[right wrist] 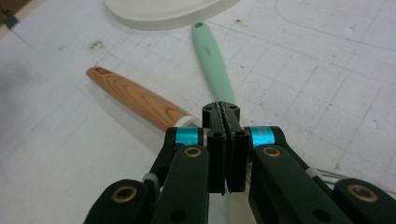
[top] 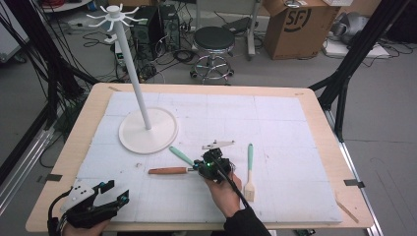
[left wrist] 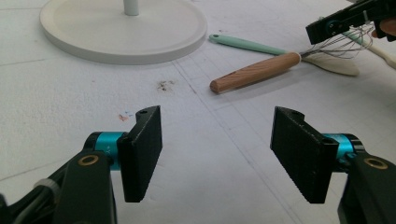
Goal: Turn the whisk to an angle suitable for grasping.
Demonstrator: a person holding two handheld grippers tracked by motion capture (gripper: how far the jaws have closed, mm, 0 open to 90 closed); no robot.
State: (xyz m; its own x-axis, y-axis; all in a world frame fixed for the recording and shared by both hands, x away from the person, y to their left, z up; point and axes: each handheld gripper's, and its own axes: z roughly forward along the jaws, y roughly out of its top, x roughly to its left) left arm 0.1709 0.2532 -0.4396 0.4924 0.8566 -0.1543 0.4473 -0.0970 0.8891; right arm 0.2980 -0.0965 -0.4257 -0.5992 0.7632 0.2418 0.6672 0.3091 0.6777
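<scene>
On our white tabletop (top: pixel 295 196), the right hand-held gripper (right wrist: pixel 226 114) is clamped on whisk (left wrist: pixel 261 70) wires; the left hand-held gripper (left wrist: pixel 217 154) gapes empty. Next we likely lift it toward the rack (top: pixel 147 129), keeping the thin wires from slipping.

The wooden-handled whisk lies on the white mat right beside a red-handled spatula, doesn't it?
Not quite. The spatula beside the wooden-handled whisk has a mint-green handle, not a red one. Both do lie on the white mat, as the right gripper view shows.
</scene>
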